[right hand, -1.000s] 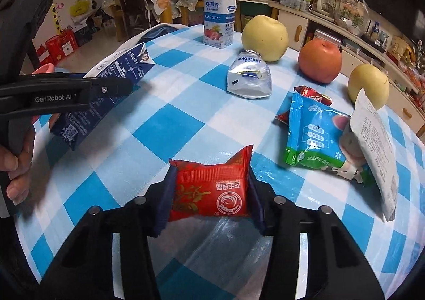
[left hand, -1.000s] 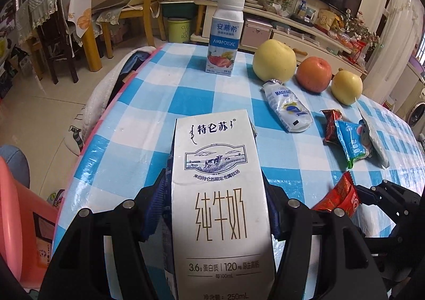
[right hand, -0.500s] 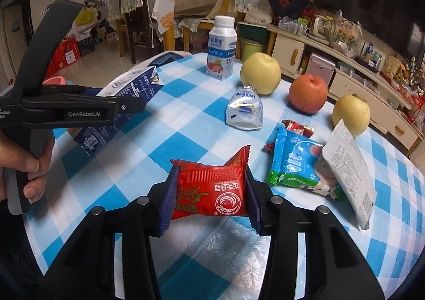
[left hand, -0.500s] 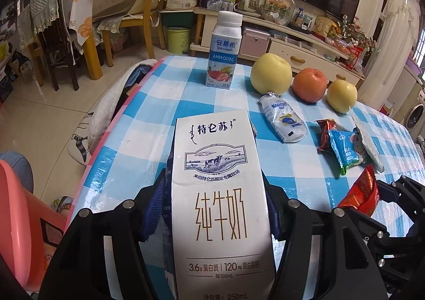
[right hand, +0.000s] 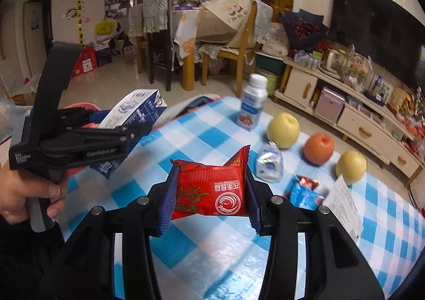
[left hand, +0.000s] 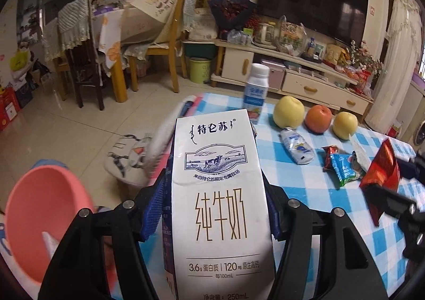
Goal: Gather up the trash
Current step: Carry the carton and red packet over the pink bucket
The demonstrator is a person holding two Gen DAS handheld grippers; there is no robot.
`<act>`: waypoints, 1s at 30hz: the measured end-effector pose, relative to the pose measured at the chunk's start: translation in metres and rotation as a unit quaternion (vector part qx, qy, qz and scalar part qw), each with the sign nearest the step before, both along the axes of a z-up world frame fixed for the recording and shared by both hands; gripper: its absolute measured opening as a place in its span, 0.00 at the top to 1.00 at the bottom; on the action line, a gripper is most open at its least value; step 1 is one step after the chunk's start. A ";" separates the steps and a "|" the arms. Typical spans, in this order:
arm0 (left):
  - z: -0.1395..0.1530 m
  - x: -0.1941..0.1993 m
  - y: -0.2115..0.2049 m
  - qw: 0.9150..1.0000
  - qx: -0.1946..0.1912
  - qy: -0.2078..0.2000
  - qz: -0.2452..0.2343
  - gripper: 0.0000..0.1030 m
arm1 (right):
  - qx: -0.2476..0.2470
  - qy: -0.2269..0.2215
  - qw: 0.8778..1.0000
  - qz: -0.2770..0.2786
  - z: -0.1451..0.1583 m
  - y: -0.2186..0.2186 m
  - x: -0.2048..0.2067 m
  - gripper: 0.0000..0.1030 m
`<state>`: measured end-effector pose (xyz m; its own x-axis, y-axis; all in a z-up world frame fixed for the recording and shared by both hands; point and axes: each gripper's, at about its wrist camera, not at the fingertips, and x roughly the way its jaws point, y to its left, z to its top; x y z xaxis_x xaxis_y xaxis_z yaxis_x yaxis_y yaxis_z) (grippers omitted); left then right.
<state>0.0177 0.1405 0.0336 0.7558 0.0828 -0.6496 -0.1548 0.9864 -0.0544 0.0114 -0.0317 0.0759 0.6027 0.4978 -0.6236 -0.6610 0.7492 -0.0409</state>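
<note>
My left gripper (left hand: 212, 209): pads clamped on both sides of a white milk carton (left hand: 221, 193), carried above the table's left edge. Below left of it, a pink bin (left hand: 39, 209) on the tiled floor (left hand: 79, 124).

My right gripper (right hand: 209, 199): pressed onto a red snack wrapper (right hand: 212, 191), held clear over the table.

Table (right hand: 202, 244): blue-and-white checked cloth. On it, left to right: a yogurt bottle (right hand: 252, 103) at the far edge, a yellow apple (right hand: 283, 127), a crumpled silver pouch (right hand: 269, 164), a red apple (right hand: 318, 148), a blue wrapper (right hand: 304, 196), a second yellow apple (right hand: 350, 167), a paper receipt (right hand: 342, 207).

Room: wooden chairs (right hand: 239, 53) at far left, a cream TV cabinet (right hand: 353, 111) and a dark television (right hand: 372, 29) at far right.
</note>
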 end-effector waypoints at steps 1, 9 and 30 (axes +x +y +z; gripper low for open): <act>0.003 -0.008 0.008 1.000 0.007 0.000 0.006 0.38 | 0.003 -0.002 1.000 0.007 0.004 0.007 -0.003 0.54; 0.029 -0.070 0.092 0.997 0.046 0.002 0.069 0.38 | 0.041 -0.001 0.994 0.101 0.030 0.115 -0.022 0.54; 0.058 -0.129 0.223 0.986 0.031 -0.013 0.163 0.39 | 0.050 0.004 0.978 0.204 0.051 0.282 -0.052 0.54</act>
<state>-0.1111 0.3639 0.0913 0.6991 0.3637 -0.6156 -0.4641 0.8858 -0.0037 -0.0407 0.2508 0.1268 0.3364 0.7543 -0.5638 -0.9055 0.4235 0.0264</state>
